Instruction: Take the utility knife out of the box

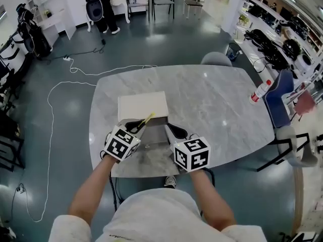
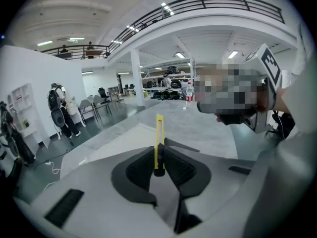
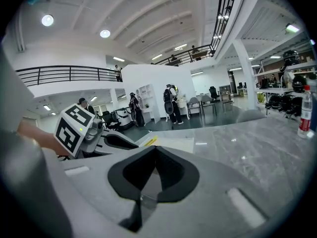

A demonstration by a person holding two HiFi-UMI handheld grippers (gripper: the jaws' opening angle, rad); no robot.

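Note:
A yellow utility knife [image 1: 147, 119] sticks out past the front edge of the flat white box [image 1: 143, 106] lying on the marble table [image 1: 212, 100]. My left gripper [image 1: 137, 126] is shut on its near end. In the left gripper view the knife [image 2: 159, 135] stands upright between the closed pads of my left gripper [image 2: 159, 157], with the box [image 2: 130, 144] behind it. My right gripper [image 1: 171, 129] hovers just right of the left one, beside the box's near right corner; in the right gripper view my right gripper [image 3: 155, 149] is shut with nothing between its pads.
A plastic bottle [image 1: 260, 91] with a red label lies near the table's right edge. A blue chair [image 1: 280, 98] stands at the right and a grey chair [image 1: 216, 59] at the far side. A white cable [image 1: 55, 92] runs over the floor on the left.

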